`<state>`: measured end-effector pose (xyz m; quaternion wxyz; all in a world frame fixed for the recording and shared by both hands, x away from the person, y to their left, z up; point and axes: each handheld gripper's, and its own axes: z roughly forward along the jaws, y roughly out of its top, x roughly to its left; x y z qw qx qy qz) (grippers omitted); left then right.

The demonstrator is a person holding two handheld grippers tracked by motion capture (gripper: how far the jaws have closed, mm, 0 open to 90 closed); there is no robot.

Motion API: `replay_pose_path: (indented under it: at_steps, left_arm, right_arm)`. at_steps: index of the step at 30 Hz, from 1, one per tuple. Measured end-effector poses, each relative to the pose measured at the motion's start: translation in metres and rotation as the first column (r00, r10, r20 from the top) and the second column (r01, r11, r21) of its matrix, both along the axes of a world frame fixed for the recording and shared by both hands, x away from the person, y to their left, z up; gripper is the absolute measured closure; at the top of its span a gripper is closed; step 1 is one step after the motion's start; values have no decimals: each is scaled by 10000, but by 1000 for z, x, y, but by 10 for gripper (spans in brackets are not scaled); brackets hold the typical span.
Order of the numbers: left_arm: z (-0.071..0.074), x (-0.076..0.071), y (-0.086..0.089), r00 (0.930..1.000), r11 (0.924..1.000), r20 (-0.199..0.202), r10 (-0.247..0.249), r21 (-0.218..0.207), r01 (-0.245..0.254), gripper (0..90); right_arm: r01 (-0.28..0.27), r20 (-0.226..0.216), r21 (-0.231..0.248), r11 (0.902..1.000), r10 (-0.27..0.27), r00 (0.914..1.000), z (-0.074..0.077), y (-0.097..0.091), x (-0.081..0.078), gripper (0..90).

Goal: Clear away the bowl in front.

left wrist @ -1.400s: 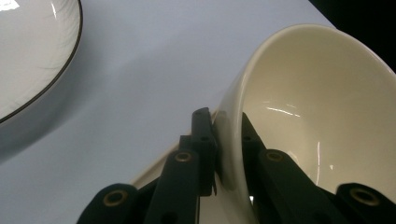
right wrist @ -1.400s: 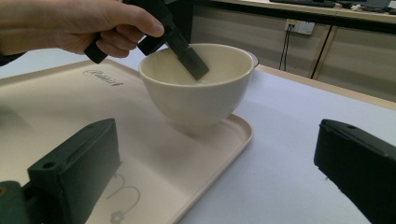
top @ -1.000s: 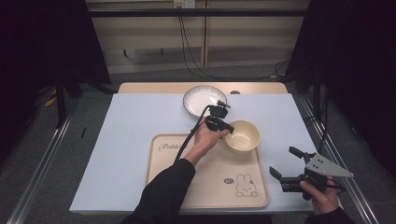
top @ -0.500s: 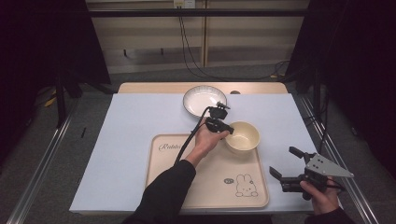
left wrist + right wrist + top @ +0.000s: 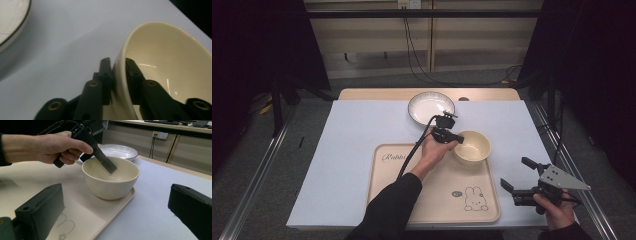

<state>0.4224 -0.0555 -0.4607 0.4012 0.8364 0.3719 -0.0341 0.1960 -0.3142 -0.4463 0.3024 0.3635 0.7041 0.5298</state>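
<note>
1 cream bowl on 1 tray, its rim between left gripper jaws just easing; right gripper wide.

Cream bowl (beige rabbit-print tray)

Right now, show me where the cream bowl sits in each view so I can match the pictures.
High view: cream bowl right of centre, on the tray's far right corner.
Left gripper view: it takes up the right half, its rim between the left gripper's jaws.
Right gripper view: centre, on the tray corner.
Shared landmark: the white plate beyond the bowl.
</note>
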Motion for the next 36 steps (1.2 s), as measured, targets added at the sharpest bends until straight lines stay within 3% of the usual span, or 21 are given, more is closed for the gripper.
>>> replay_pose_path:
  at_steps: [1, 2, 3, 5, 8, 9, 10, 12, 17, 20, 23, 24, 29, 32, 34, 35, 36]
  left_arm:
    - [0, 0, 0, 10000, 10000, 0, 0, 0, 0, 744]
    - [0, -1, 0, 9991, 9999, 422, -18, 155, 11, 744]
    - [-1, -2, 1, 9987, 9999, 513, 10, -128, -3, 682]
    - [0, -2, 3, 9974, 10000, 726, -25, -68, 30, 644]
    - [1, -2, 5, 9956, 9997, 936, 20, -242, 2, 468]
    - [3, -3, 7, 9914, 9992, 1308, -42, -400, 95, 397]
    - [3, -3, 7, 9914, 9992, 1308, -42, -400, 95, 370]
    - [7, -4, 10, 9855, 9989, 1694, -106, -431, 182, 288]
    - [11, -7, 17, 9846, 9986, 1744, 128, -527, -36, 56]
    - [14, -9, 23, 9809, 9987, 1945, 70, -503, 29, 32]
    - [20, -12, 32, 9756, 9984, 2163, 384, -483, -286, 26]
    - [24, -14, 38, 9704, 9979, 2347, 575, -418, -490, 27]
    - [29, -19, 51, 9639, 9970, 2561, 732, -430, -643, 24]
    - [33, -26, 60, 9415, 9939, 3185, 1100, -463, -1004, 24]
    - [34, -27, 63, 9379, 9939, 3291, 1098, -402, -1023, 24]
    - [38, -30, 68, 9322, 9943, 3462, 1054, -487, -944, 24]
    - [38, -30, 68, 9322, 9943, 3462, 1054, -487, -944, 22]
  right_arm:
    - [0, 0, 0, 10000, 0, 10000, 0, 0, 0, 2]
    - [42, 6, -6, 10000, -42, 10000, 0, 0, 0, 2]
    - [11, 7, 0, 10000, -11, 10000, 0, 0, 0, 2]
    - [-8, 6, 0, 10000, 8, 10000, 0, 0, 0, 2]
    - [0, 8, -19, 10000, 0, 10000, 0, 0, 0, 2]
    - [3, -9, -14, 10000, -3, 10000, 0, 0, 0, 2]
    - [3, -9, -14, 10000, -3, 10000, 0, 0, 0, 2]
    - [18, 3, -4, 10000, -18, 10000, 0, 0, 0, 2]
    - [73, 22, -40, 10000, -73, 10000, 0, -1, 0, 2]
    - [90, 89, -66, 9999, -90, 9999, 0, -1, 0, 2]
    - [-21, 19, -31, 10000, 21, 10000, 0, -1, 0, 2]
    - [1, 51, -31, 10000, -1, 10000, 0, 0, 1, 2]
    - [109, 66, 1, 9999, -109, 9999, 1, 0, 1, 3]
    - [96, 51, 37, 9999, -96, 9999, 1, 0, 1, 3]
    - [115, 97, 19, 9999, -115, 9999, 0, 0, 1, 3]
    - [105, 98, 14, 9999, -105, 9999, 0, 0, 1, 2]
    - [105, 98, 14, 9999, -105, 9999, 0, 0, 1, 2]
